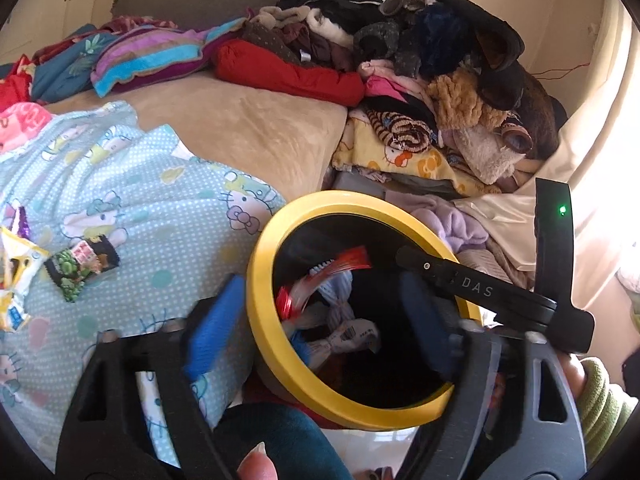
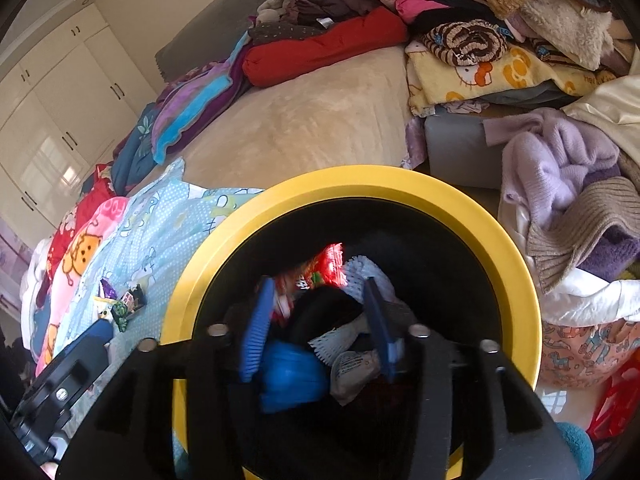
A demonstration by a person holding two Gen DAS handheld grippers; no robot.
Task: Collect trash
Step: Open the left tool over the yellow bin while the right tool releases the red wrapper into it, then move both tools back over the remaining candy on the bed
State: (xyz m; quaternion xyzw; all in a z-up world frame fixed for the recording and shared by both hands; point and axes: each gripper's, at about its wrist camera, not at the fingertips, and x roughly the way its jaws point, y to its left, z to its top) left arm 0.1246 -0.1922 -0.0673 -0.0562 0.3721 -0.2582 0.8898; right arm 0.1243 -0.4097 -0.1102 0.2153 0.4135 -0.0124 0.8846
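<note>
A black bin with a yellow rim (image 1: 264,320) stands against the bed. My left gripper (image 1: 320,328) is open wide: one blue pad is outside the rim, the other over the bin's mouth. A blurred red and white wrapper (image 1: 320,280) shows inside the bin between the pads, touching neither. My right gripper (image 2: 318,328) is open above the bin (image 2: 360,184), with nothing pressed between its pads. Below it lie a red wrapper (image 2: 330,264), white foam netting (image 2: 360,276), a blue item (image 2: 292,376) and a labelled bag (image 2: 352,368). A green and black wrapper (image 1: 82,268) and a yellow one (image 1: 14,280) lie on the bed.
The light blue cartoon-print quilt (image 1: 140,200) covers the near bed, with a beige blanket (image 1: 240,128) behind it. Piles of clothes and plush items (image 1: 440,80) crowd the right and back. White wardrobes (image 2: 60,120) stand at the left. A person's green sleeve (image 1: 600,400) is at the lower right.
</note>
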